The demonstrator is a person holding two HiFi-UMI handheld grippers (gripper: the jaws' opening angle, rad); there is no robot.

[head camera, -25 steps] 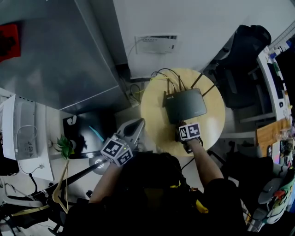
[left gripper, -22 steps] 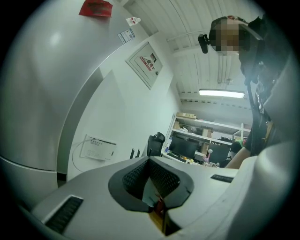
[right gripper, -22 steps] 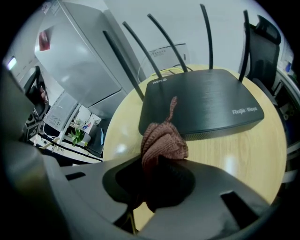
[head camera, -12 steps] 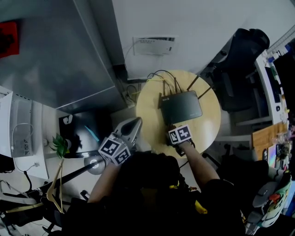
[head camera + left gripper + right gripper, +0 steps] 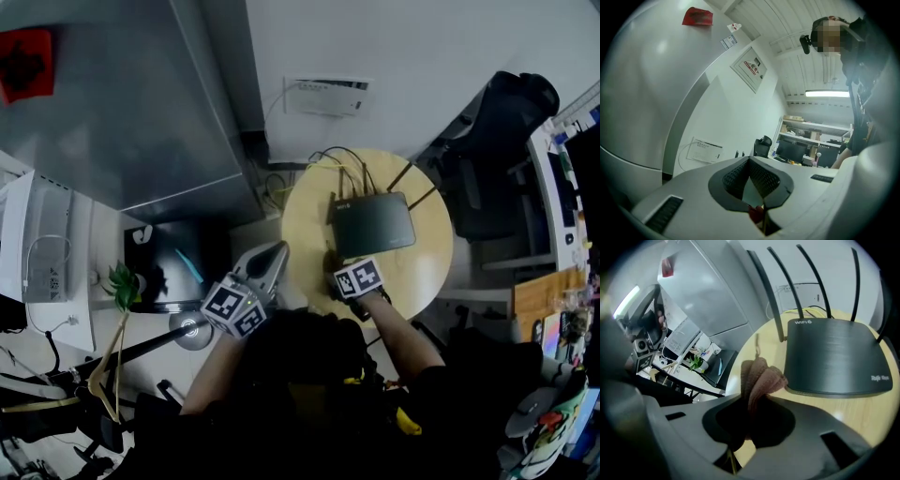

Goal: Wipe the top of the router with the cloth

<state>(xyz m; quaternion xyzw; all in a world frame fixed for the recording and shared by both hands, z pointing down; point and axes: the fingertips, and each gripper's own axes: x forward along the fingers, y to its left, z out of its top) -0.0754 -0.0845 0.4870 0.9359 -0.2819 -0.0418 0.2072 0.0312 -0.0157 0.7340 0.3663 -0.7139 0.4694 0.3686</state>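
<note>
While the router (image 5: 834,357) sits flat on the round table (image 5: 427,272), our right claw (image 5: 751,401) pinches the brown cloth (image 5: 758,376).
The cloth is bunched up and sticks out right by the router's near left corner, not on its top. The router is dark, with four thin sticks pointing up at its back. Our left claw (image 5: 751,171) is off to the left of the table, pressed together with nothing in it.
</note>
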